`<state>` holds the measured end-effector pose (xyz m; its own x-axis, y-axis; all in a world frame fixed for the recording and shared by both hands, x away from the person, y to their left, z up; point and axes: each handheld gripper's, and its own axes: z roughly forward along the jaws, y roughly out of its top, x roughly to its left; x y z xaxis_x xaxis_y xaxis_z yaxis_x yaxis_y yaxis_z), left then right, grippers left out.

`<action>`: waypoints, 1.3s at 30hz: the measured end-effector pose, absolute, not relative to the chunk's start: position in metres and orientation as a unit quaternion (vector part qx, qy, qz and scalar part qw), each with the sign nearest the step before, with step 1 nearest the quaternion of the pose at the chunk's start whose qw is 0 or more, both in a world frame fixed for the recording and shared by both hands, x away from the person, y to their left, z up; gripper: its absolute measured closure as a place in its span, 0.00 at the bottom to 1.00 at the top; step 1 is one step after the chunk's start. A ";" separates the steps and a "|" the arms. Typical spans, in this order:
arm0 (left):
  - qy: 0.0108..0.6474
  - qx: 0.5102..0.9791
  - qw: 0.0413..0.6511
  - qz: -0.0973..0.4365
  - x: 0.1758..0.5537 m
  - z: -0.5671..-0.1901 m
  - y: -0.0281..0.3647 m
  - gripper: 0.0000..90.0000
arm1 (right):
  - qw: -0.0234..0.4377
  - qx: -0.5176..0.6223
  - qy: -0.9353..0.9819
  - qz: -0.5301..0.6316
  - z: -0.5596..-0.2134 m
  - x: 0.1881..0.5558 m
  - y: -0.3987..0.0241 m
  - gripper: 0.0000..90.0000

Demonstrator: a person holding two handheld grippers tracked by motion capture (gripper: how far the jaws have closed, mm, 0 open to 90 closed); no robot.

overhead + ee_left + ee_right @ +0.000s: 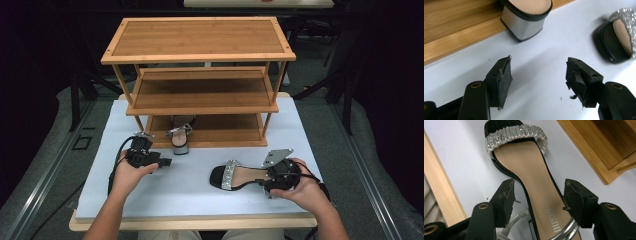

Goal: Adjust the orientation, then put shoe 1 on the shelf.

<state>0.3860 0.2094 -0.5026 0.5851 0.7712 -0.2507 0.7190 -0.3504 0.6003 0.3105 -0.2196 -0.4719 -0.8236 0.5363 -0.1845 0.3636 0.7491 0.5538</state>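
Two sandals matter to me here, and the nearer one (235, 176) lies flat on the white tabletop (200, 195) at about five o'clock from the middle, its long axis running three to nine, rhinestone toe band toward nine. My right tool (274, 181) sits at the heel end; in the right gripper view its pads straddle the sole (536, 195) near the heel strap, one pad touching the edge, the other just off it, so I cannot tell whether it really pinches. My left tool (162, 162) hovers at eight o'clock, spread and holding nothing, well apart from that toe, which lies toward three from it. Farther off at twelve, the second sandal (181, 136) pokes heel-first from the bottom level of the wooden rack (200, 55).
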 end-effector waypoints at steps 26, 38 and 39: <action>0.434 0.834 0.336 0.052 0.366 -0.492 0.226 0.42 | 0.162 0.155 0.969 0.107 -0.450 0.343 -0.192 0.40; 0.433 0.832 0.342 0.051 0.365 -0.491 0.227 0.42 | 0.134 0.131 0.980 0.070 -0.454 0.360 -0.179 0.41; 0.434 0.832 0.342 0.050 0.365 -0.491 0.228 0.42 | 0.132 0.129 0.980 0.069 -0.454 0.361 -0.179 0.41</action>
